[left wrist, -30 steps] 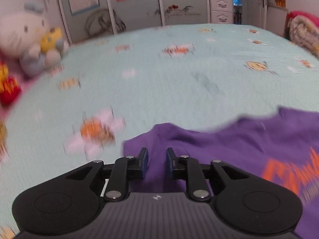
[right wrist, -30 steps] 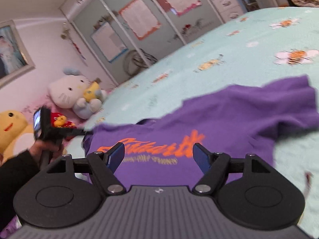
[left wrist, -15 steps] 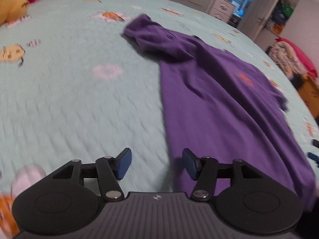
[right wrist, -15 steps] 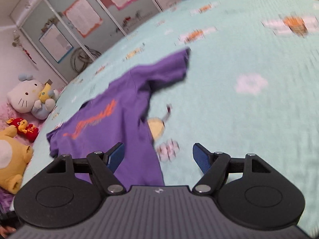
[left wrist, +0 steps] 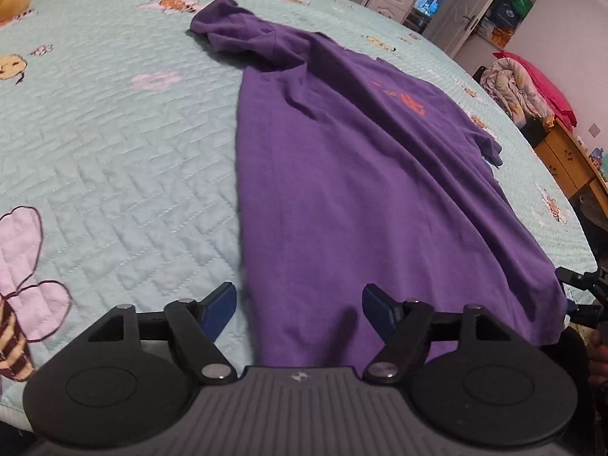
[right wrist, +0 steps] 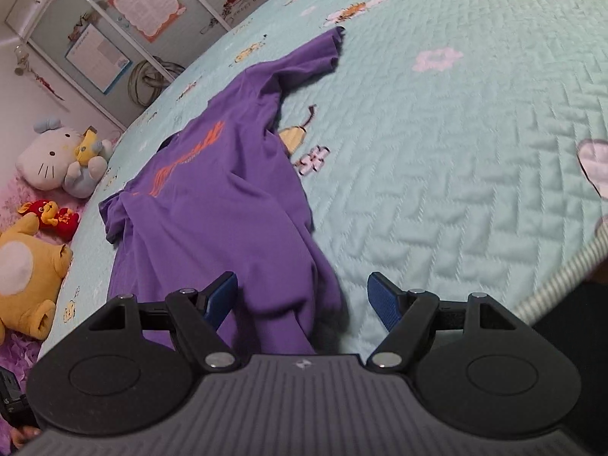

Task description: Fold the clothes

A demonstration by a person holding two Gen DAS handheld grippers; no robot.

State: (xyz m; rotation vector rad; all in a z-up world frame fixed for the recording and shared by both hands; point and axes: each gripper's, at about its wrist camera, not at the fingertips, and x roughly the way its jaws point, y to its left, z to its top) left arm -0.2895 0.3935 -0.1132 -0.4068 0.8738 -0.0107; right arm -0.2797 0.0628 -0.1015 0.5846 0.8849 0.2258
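A purple T-shirt (left wrist: 361, 171) with orange print lies stretched out on the pale green quilted bedspread (left wrist: 114, 152), its sleeves at the far end and its hem nearest me. My left gripper (left wrist: 298, 296) hovers over the hem's left corner. Its jaws are opening and the pads press on nothing. In the right wrist view the T-shirt (right wrist: 212, 205) runs away to the upper left across the bedspread (right wrist: 456, 152). My right gripper (right wrist: 302, 285) stands open over the hem's right corner, with the cloth lying under the gap, not pinched.
Plush toys sit at the bed's far side: a white cat (right wrist: 49, 159), a red one (right wrist: 53, 214) and a yellow one (right wrist: 26, 277). Wardrobe doors (right wrist: 133, 19) stand behind. A heap of bedding (left wrist: 524, 91) and a wooden desk (left wrist: 570, 159) border the other side.
Both grippers have swung from the shirt's upper part to its hem end. The left jaws have spread from a narrow gap to wide. The right jaws have kept their width.
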